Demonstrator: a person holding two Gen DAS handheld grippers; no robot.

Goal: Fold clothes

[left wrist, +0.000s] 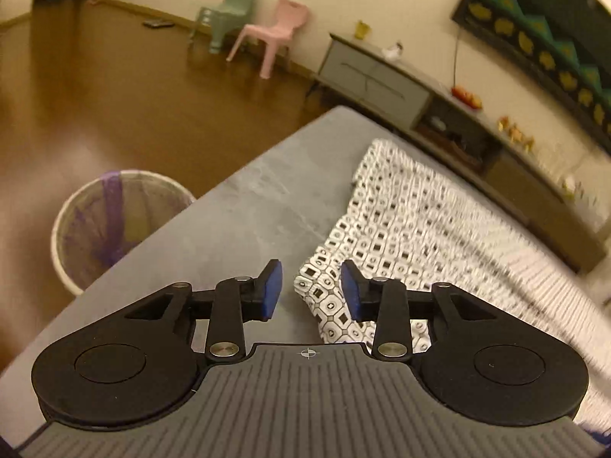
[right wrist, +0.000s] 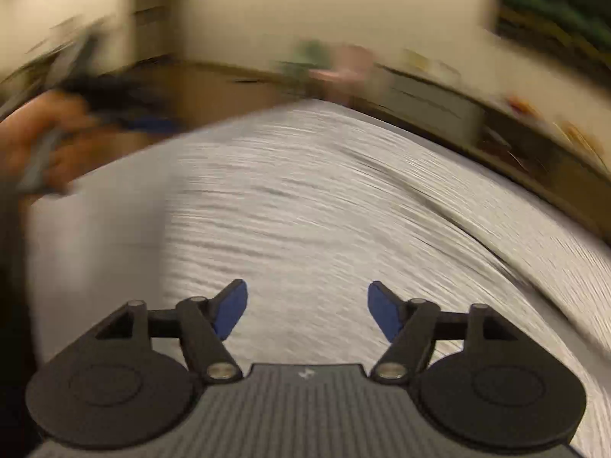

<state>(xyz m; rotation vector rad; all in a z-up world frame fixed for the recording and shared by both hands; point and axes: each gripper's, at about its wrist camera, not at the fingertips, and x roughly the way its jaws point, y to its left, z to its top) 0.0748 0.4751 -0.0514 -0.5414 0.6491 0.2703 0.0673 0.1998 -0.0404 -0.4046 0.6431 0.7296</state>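
A white garment with a black square pattern point(left wrist: 412, 225) lies spread on the grey table point(left wrist: 248, 198); its right part is smeared by motion. One corner of it reaches toward me and shows in the gap of my left gripper point(left wrist: 311, 290), whose blue pads point(left wrist: 273, 290) stand apart and do not press on the cloth. In the right wrist view the garment point(right wrist: 324, 198) is a blurred pale sheet across the table. My right gripper point(right wrist: 307, 311) hovers over it, open wide, with nothing held. At far left a blurred hand point(right wrist: 49, 141) holds the other gripper.
A wire wastebasket with a purple liner point(left wrist: 110, 221) stands on the brown floor by the table's left edge. A pink chair point(left wrist: 275, 34) and a green chair point(left wrist: 229, 11) stand by the far wall. A low grey cabinet point(left wrist: 382, 80) runs behind the table.
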